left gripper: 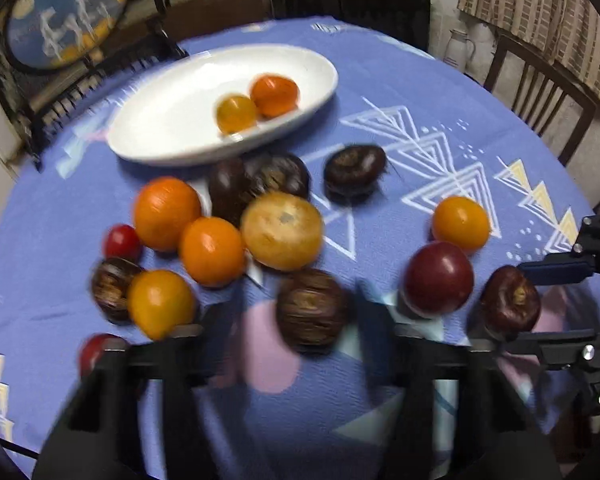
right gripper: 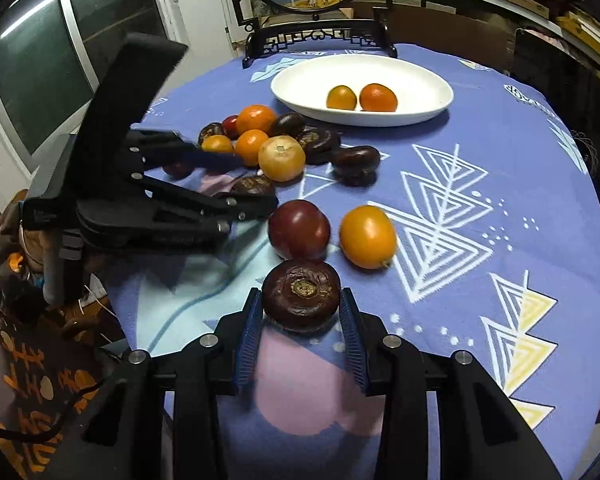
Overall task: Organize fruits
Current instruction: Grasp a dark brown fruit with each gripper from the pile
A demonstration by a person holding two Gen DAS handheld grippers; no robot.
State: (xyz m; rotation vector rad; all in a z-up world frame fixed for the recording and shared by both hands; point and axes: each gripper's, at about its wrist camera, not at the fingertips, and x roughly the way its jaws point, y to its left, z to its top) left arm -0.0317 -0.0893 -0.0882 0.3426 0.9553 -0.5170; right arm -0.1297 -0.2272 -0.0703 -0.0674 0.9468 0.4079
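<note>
The right gripper (right gripper: pixel 302 322) is closed on a dark water chestnut (right gripper: pixel 301 300) resting on the counter (right gripper: pixel 500 160). The left gripper (left gripper: pixel 296 332) is closed around another chestnut (left gripper: pixel 311 310); contact is blurred. Both should be lifted straight, then carried to the white plate (right gripper: pixel 420 80).

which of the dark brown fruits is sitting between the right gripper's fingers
The dark brown fruit nearest the table's edge, stem scar up, just below the red fruit; the other brown ones lie farther off.
</note>
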